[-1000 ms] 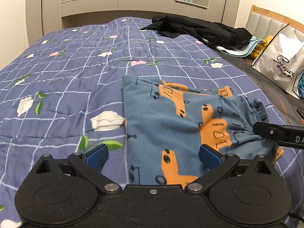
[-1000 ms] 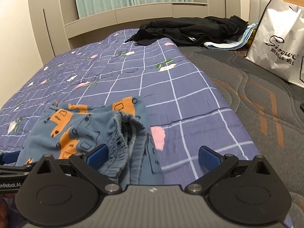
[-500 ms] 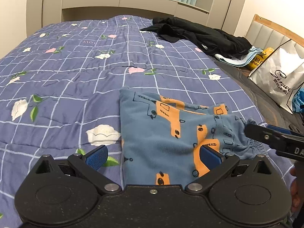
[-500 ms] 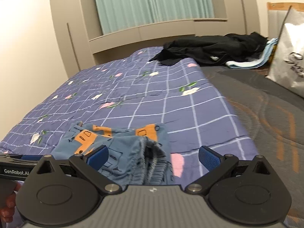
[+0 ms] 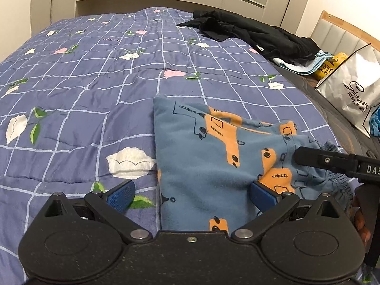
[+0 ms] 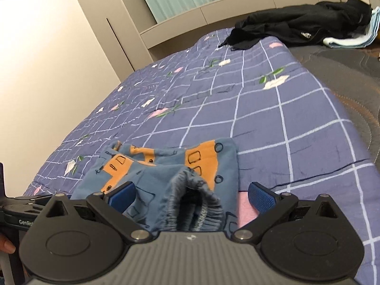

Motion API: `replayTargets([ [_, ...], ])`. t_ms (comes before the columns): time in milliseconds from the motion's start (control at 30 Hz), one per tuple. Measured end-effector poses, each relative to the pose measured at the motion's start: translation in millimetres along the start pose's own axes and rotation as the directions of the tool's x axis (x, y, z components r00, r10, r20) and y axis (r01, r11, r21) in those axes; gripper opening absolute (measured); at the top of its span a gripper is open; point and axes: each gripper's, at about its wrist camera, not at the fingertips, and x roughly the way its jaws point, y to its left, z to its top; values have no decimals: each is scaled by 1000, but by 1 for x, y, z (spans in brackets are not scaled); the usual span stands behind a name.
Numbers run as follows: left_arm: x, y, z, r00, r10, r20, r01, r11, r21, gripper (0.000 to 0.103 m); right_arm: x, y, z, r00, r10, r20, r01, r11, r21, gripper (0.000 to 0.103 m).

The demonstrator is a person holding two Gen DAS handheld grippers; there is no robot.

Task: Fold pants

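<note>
**Loose waistband could undo the fold**

On my left, the left gripper [image 5: 191,192] hangs low over the quilt [image 5: 71,95] with its fingers spread wide apart and nothing between them. One blue pad sits over bare quilt, the other over the near part of the pants [image 5: 213,166]. If I drop and close from here, I judge I would pinch quilt together with cloth, and any lift would drag the bedding and skew the stack.

The pants lie in the middle of the bed, already doubled into a compact blue and orange block. The left edge looks straight and flat. The upper layer bulges towards the right and does not lie flush.

Further right, the elastic waistband [image 6: 194,201] stands up in a puckered, open ridge, directly in front of the right gripper [image 6: 191,197]. That gripper is also wide open, gripping nothing. In the left view its finger seems to lie on or just over the cloth by the waistband; I cannot tell whether it touches. A careless withdrawal there could snag the gathers and peel the top layer back. Left unflattened, the ridge will likely spring the fold open.

The black clothes [image 5: 256,35] and the bag [image 5: 351,90] are well apart, no concern.
</note>
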Motion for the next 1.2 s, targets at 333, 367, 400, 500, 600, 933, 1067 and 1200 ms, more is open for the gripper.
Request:
replayTargets([
  [333, -5, 4, -1, 1000, -16, 14, 16, 1000, 9, 102, -2, -17, -6, 997, 63, 50, -66, 996, 57, 99],
  [367, -9, 6, -2, 999, -18, 37, 18, 1000, 3, 102, -2, -17, -6, 997, 61, 52, -63, 996, 55, 98],
  [400, -13, 9, -4, 997, -22, 70, 23, 1000, -6, 102, -2, -16, -6, 997, 61, 54, -64, 997, 51, 94],
  [500, -23, 16, -7, 985, -72, 154, 76, 997, -16, 102, -2, -16, -8, 995, 76, 61, -78, 996, 47, 84],
  [600, -21, 21, -7, 981, -131, 140, 134, 991, -14, 102, -3, -19, -9, 993, 95, 71, -100, 993, 57, 81],
  [933, -13, 31, -9, 983, -172, 65, 179, 973, -148, 91, -5, -36, -12, 983, 156, 96, -169, 975, 146, 77],
  [1067, -19, 38, -10, 981, -177, 82, 191, 957, -217, 64, -5, -37, -13, 985, 140, 102, -155, 974, 162, 66],
  [1200, -17, 46, -11, 978, -194, 78, 208, 933, -295, 49, -6, -34, -16, 987, 122, 101, -136, 979, 152, 60],
])
